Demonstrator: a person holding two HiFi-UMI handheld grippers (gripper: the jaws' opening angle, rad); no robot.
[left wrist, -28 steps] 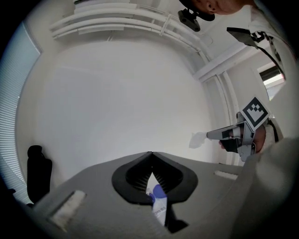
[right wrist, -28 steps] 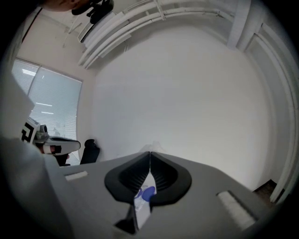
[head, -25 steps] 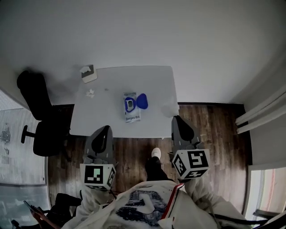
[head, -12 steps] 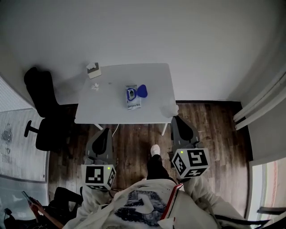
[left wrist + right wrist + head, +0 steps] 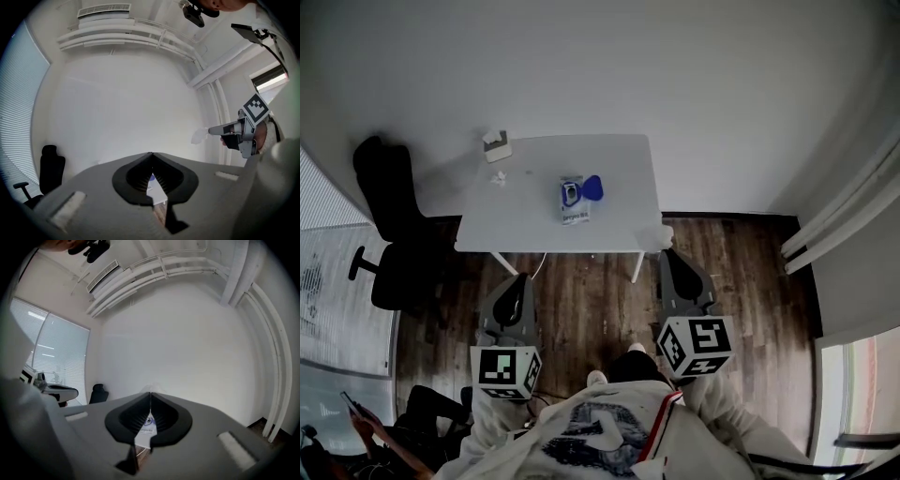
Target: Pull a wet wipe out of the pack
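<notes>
Head view first: the left gripper (image 5: 522, 279) is closed up with nothing in it, held out level over the wooden floor (image 5: 581, 291). The right gripper (image 5: 667, 251), also level, is clamped on a wet wipe (image 5: 654, 234) near the corner of the table (image 5: 628, 169). The pack (image 5: 573, 200) lies mid-table with its blue lid (image 5: 592, 187) flipped open, well apart from both grippers.

Left gripper view: jaws fully together, empty, and off to the side the wipe (image 5: 199, 136) dangles from the other tool's tips.

Right gripper view: jaws pressed together, with the pack (image 5: 149, 422) far beyond them.
</notes>
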